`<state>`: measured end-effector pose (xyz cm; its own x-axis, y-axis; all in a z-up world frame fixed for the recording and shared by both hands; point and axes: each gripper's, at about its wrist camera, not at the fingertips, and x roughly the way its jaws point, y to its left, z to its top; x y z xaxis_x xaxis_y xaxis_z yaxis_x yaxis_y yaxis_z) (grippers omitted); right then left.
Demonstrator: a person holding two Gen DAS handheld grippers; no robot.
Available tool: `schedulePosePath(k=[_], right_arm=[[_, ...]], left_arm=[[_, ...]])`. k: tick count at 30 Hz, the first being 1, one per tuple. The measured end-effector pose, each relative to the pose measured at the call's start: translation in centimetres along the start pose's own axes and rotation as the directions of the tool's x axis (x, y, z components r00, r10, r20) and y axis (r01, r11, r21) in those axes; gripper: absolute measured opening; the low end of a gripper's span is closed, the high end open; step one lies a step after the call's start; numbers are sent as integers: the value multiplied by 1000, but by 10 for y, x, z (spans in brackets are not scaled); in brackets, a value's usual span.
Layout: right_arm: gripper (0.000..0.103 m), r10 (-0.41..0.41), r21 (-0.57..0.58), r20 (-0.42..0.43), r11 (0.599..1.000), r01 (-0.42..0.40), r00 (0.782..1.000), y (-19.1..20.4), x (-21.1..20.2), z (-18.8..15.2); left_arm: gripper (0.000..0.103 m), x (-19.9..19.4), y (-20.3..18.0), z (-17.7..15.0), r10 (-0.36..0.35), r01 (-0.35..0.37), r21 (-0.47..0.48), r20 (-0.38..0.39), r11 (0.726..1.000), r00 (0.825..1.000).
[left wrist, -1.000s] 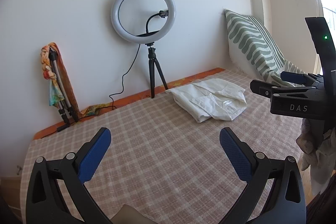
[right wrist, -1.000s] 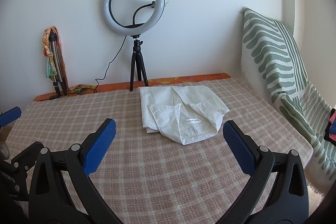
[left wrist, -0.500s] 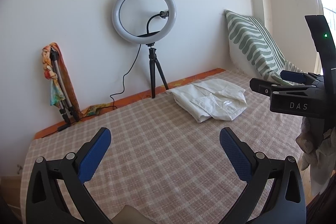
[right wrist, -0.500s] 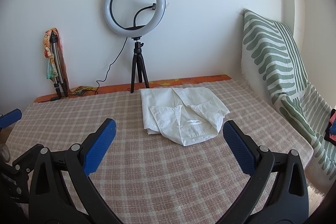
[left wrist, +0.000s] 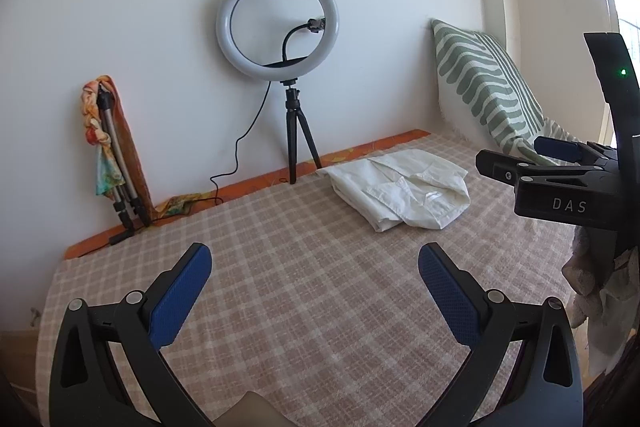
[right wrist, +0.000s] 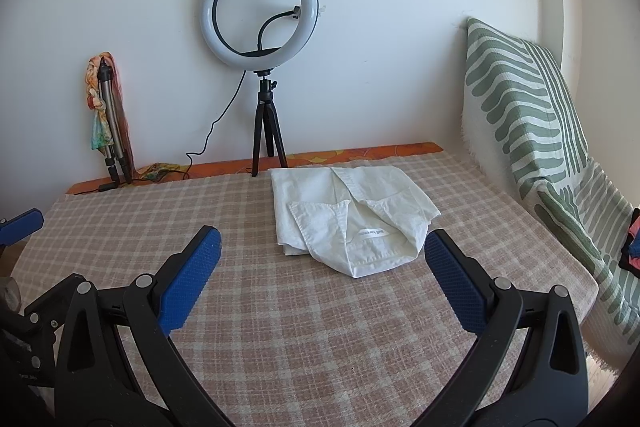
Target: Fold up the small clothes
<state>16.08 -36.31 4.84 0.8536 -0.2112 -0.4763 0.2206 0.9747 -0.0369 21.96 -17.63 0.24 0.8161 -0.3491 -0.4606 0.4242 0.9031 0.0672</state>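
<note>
A folded white garment point(right wrist: 352, 217) lies on the checked bed cover point(right wrist: 280, 327), toward the far middle; in the left wrist view the garment point(left wrist: 404, 193) lies far right. My right gripper point(right wrist: 322, 275) is open and empty, held above the cover just short of the garment's near edge. My left gripper point(left wrist: 314, 285) is open and empty, above bare cover, well left of the garment. The right gripper's body point(left wrist: 560, 187) shows at the right edge of the left wrist view.
A ring light on a black tripod point(right wrist: 262, 27) stands at the wall behind the garment, its cable trailing left. A folded tripod with a colourful cloth point(right wrist: 108, 115) leans at the far left. A green striped pillow point(right wrist: 528, 131) rests against the right wall.
Both views have shifted very slightly; the garment has not moved and both grippers stay open.
</note>
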Motion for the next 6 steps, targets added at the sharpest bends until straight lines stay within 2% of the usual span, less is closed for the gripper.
schedulePosePath(k=[6], right_arm=[[103,0,1,-2,1000,0,1000,0,0,-1]], left_arm=[[103,-1,-3,-3,-3,3,5,-5,1000,1000]])
